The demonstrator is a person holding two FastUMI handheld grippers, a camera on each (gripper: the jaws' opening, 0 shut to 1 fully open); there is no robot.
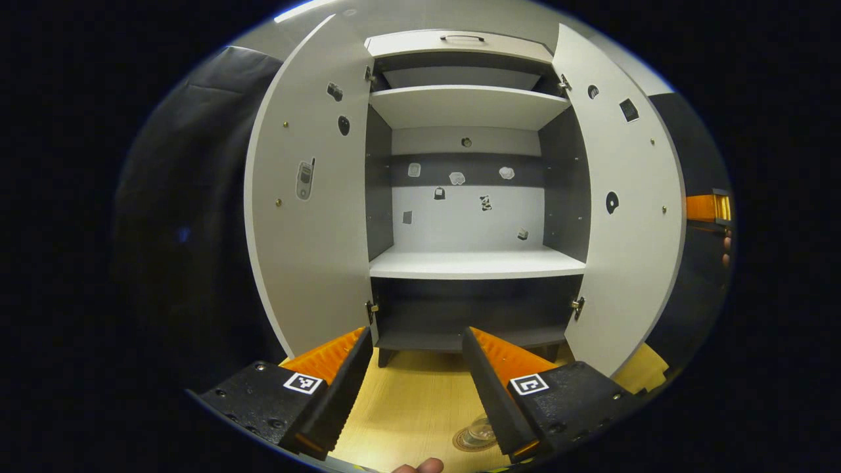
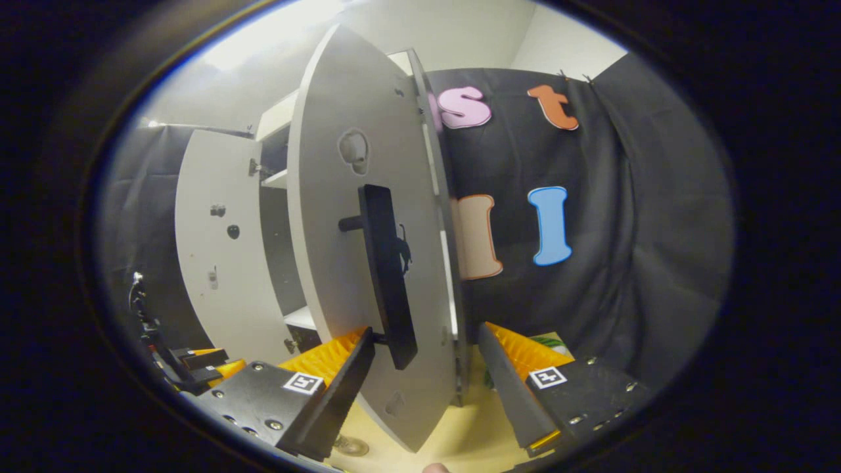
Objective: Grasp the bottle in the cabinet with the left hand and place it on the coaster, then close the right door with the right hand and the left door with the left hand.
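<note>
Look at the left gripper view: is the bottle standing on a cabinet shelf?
No: the cabinet shelves are bare, and the bottle stands on the coaster on the table.

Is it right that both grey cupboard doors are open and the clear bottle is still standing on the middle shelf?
Not quite. Both grey cupboard doors are open, but the white middle shelf is bare. In the left gripper view the clear bottle already sits on the round brown coaster on the wooden table, below the left claw.

Cabinet [image 1: 470, 197] doors wide — left claw [image 1: 414, 374] open, holding nothing.
</note>
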